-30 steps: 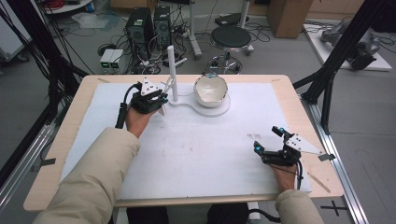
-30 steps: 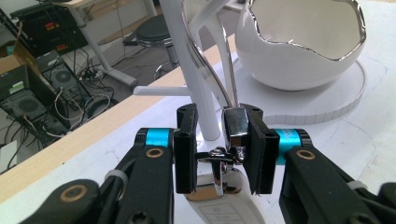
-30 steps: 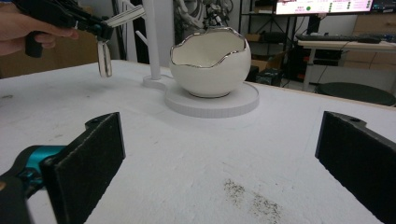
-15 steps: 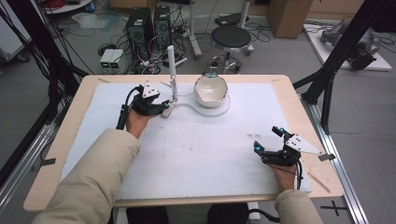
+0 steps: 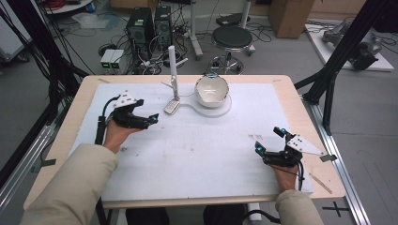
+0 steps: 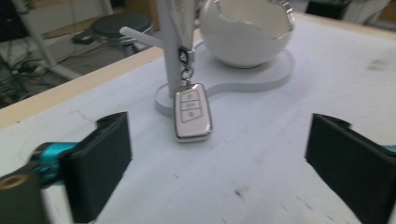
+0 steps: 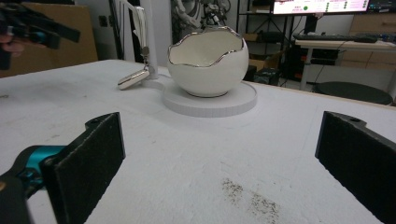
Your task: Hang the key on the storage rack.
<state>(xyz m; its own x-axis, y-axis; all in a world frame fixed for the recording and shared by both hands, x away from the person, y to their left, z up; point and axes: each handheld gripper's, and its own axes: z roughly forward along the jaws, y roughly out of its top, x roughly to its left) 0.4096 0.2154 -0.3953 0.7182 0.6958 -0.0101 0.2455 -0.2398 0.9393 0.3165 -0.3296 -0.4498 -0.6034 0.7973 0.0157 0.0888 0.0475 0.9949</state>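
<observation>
The white mat [image 5: 187,154] covers most of the wooden table [image 5: 300,108] and gives both grippers a plain, soft surface to work over.

Ahead of both sets of jaws stands a white stand [image 5: 220,108] with a round base. It carries an eggshell-shaped bowl [image 5: 211,90] with a jagged silvery rim, and a slim upright post [image 5: 173,70] rising from a smaller lobe of the same base. The bowl sits on the wide part, probably as a catch-all dish, while the post serves as a hanger.

From the post a car key fob [image 6: 192,112] hangs on a short chain and clip [image 6: 186,63]. Its lower end rests tilted on the mat, just off the base, because the chain lets it lean outward rather than hang free.

The left gripper [image 5: 149,120] hovers low over the mat with jaws spread wide and empty. In its own view the fob lies straight ahead, centred between the two jaws, near but not touching them. I judge that the hand is lined up on the fob for a grasp.

The right gripper [image 5: 267,142] sits near the table's front edge, jaws also wide and empty. The bowl lies well ahead, between its jaws, and the fob farther off to their left, so this hand seems merely parked.
</observation>
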